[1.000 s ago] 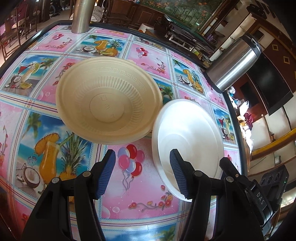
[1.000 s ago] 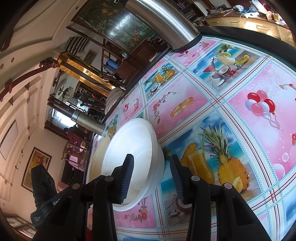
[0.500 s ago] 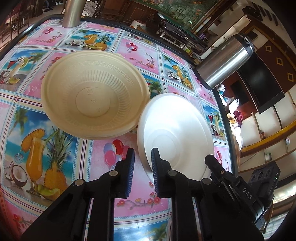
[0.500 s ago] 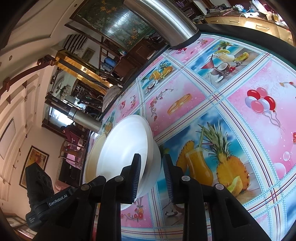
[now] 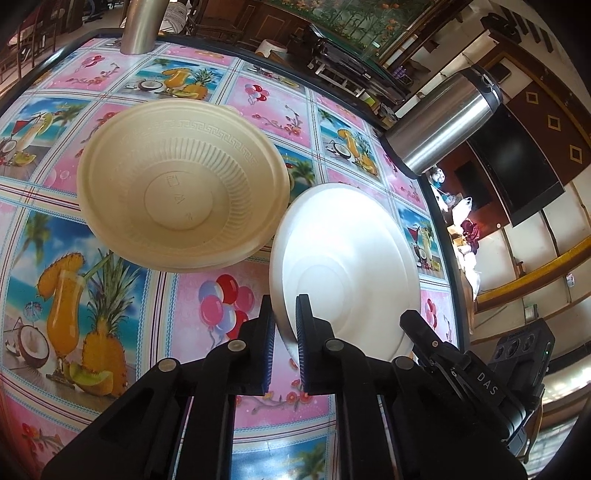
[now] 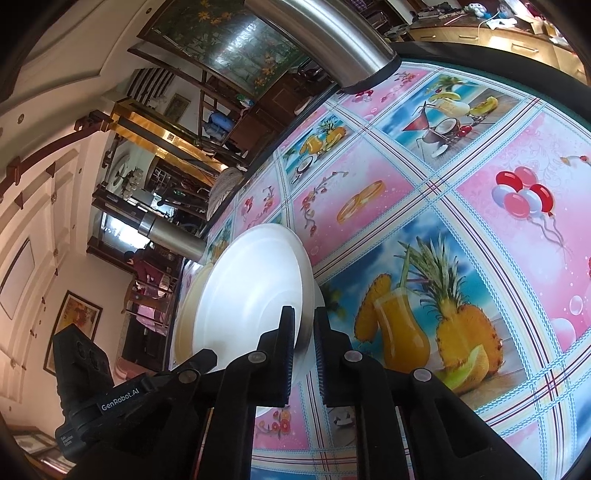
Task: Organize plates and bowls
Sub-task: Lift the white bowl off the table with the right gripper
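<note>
A white foam plate (image 5: 347,266) lies on the patterned table, right of a cream plastic bowl (image 5: 181,184). My left gripper (image 5: 284,328) is shut on the plate's near-left rim, one finger on each side of it. In the right wrist view my right gripper (image 6: 304,332) is shut on the opposite rim of the same white plate (image 6: 251,288), which looks tilted. The cream bowl (image 6: 184,314) shows only as a rim behind the plate there.
A steel thermos (image 5: 443,122) stands at the table's right edge, seen overhead in the right wrist view (image 6: 321,37). A second steel flask (image 5: 142,26) stands at the far edge. The dark table rim (image 5: 439,221) runs close behind the plate.
Both grippers went from wide open to shut on the white plate's rim, the left on one side and the right on the other. The plate has tipped slightly.
</note>
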